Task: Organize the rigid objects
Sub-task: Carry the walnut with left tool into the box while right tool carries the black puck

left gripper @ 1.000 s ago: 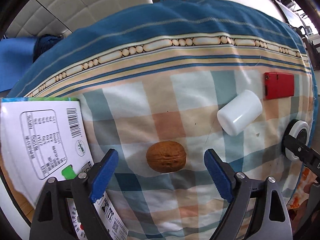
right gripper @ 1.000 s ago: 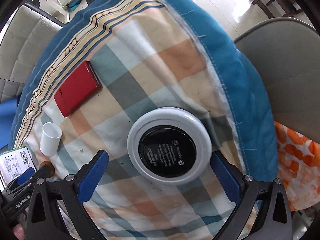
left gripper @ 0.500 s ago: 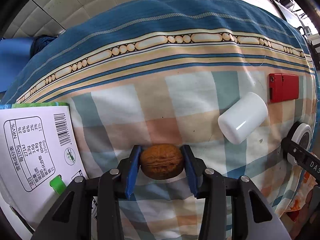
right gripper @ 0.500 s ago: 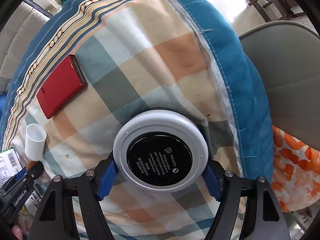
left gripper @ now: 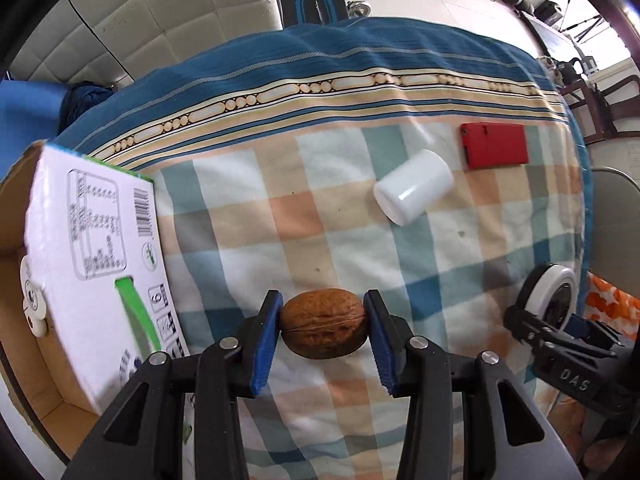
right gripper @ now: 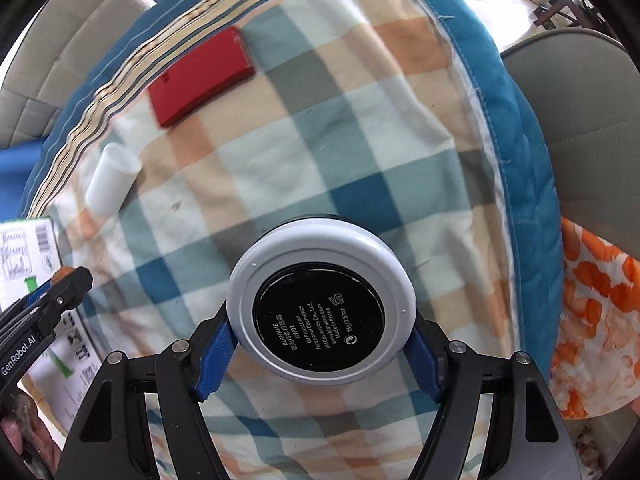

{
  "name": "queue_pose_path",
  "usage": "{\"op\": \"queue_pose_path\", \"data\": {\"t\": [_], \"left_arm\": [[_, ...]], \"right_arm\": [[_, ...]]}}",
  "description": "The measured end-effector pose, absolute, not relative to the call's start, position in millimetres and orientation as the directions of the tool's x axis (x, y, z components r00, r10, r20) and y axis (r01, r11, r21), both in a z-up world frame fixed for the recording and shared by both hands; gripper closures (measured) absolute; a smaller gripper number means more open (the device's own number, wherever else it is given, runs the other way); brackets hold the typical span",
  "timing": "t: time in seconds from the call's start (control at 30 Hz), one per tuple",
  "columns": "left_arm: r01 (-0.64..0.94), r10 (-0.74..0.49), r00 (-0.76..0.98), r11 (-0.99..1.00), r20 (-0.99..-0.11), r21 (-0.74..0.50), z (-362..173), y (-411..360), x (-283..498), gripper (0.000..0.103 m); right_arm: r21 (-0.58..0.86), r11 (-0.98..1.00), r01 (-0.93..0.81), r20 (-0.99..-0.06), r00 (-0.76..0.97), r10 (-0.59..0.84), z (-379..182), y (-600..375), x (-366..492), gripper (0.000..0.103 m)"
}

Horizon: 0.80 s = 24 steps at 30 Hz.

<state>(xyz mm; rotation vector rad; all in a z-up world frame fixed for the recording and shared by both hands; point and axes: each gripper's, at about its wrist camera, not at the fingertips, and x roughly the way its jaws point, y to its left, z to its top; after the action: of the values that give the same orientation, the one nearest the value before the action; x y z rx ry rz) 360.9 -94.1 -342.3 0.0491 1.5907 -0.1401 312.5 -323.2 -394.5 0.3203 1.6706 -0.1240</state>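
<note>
While its blue pads press both ends of the brown walnut (left gripper: 323, 323), the left gripper (left gripper: 323, 326) holds the nut clamped above the checked cloth (left gripper: 304, 216), which serves as the landmark for everything else. Over the cloth's near right part, the right gripper (right gripper: 320, 344) is clenched around a round white compact (right gripper: 321, 300) with a black printed label facing the camera. At the cloth's left edge stands an open cardboard box (left gripper: 92, 240) with a barcode on its white side. Farther out on the cloth a white cylinder (left gripper: 414, 186) lies on its side, and just beyond it, near the cloth's striped border, lies a flat red case (left gripper: 494, 145).
</note>
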Motion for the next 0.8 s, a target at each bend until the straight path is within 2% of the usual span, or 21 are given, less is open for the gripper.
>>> {"op": "queue_pose_path", "data": {"t": [0.23, 0.43, 0.63, 0.8], "left_arm": [[0.122, -0.100, 0.036, 0.988, -0.994, -0.095, -303.2, -90.9, 329.1, 0.064], [0.122, -0.140, 0.101, 0.984, -0.985, -0.128, -257.9, -67.2, 304.8, 0.064], [0.093, -0.157, 0.189, 0.986, -0.969, -0.141, -217.6, -11.5, 285.5, 0.064], [0.034, -0.125, 0.245, 0.992, -0.962, -0.120, -184.1, 63.7, 265.2, 0.064]], "right_arm": [[0.132, 0.962, 0.239, -0.988, -0.049, 0.148, -357.5, -295.8, 291.4, 0.027], [0.165, 0.971, 0.174, -0.986, 0.025, 0.163, -304.1, -251.7, 283.9, 0.027], [0.200, 0.976, 0.089, -0.977, 0.097, 0.191, -248.6, -192.6, 272.3, 0.027], [0.226, 0.974, 0.002, -0.968, 0.112, 0.225, -225.1, -120.7, 261.5, 0.027]]}}
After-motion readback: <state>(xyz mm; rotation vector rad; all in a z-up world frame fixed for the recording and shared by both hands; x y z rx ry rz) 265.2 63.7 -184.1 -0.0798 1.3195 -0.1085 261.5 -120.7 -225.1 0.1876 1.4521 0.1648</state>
